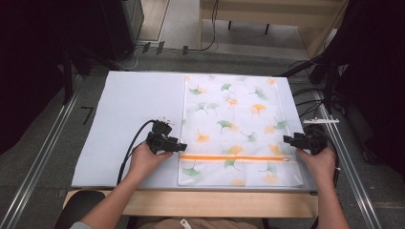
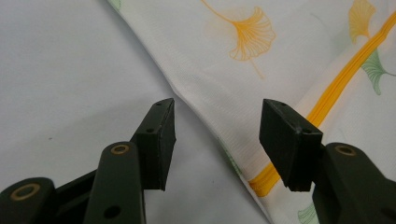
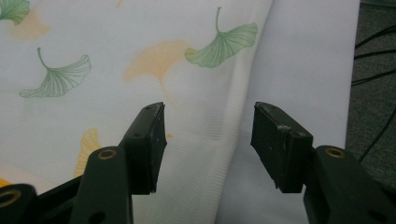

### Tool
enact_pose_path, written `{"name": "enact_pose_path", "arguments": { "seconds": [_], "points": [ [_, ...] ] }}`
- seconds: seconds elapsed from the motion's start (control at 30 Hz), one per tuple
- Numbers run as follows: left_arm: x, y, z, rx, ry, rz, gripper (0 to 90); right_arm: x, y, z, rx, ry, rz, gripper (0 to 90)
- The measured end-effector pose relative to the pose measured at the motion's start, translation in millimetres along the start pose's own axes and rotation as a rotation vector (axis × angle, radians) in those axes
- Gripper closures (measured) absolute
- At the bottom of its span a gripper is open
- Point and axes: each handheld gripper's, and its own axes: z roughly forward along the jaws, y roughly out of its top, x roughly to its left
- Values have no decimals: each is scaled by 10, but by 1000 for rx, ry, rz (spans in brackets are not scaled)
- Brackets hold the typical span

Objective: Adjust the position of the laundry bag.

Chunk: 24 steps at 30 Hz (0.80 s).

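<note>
On the white table cover (image 1: 129,109) lies a flat white mesh bag (image 1: 239,129) printed with green and orange ginkgo leaves, filling the right half of the cover. An orange zipper (image 1: 234,157) runs across it near the person's edge. At the bag's left edge, by the zipper's end, the left gripper (image 2: 217,135) sits with its jaws spread apart, one over bare cover and the other over fabric (nothing is pinched between them). At the bag's right edge the right gripper (image 3: 208,140) likewise stands wide, its jaws straddling the hem, gripping nothing. Grey floor (image 1: 248,52) and cables (image 1: 305,95) surround the table.
</note>
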Motion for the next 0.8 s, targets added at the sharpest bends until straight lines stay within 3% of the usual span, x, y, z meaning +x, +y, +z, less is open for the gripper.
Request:
{"name": "enact_pose_path", "arguments": {
  "seconds": [0.17, 0.27, 0.43, 0.53, 0.63, 0.67, 0.7, 0.8],
  "points": [
    [-30, 3, 39, -15, 12, 2, 455, -33, -14, 41, 15, -2, 3, 460],
    [-57, 2, 60, -22, -3, -9, 466, -6, -11, 89, 32, 5, -4, 461],
    [-132, 3, 100, -24, 15, 22, 522, 43, -3, 138, 50, 21, -27, 493],
    [-143, 7, 123, -26, -1, 12, 620, 97, 6, 167, 60, 32, -38, 522],
    [-137, 10, 125, -21, 10, 25, 685, 112, 6, 169, 59, 13, -42, 607],
    [-137, 10, 125, -21, 10, 25, 701, 108, 7, 166, 57, 18, -38, 674],
    [-132, 11, 128, -24, 7, 22, 701, 108, 7, 166, 57, 18, -38, 674],
    [-140, 16, 149, -11, -19, 23, 811, 133, 18, 180, 61, 24, -27, 793]
  ]
}}
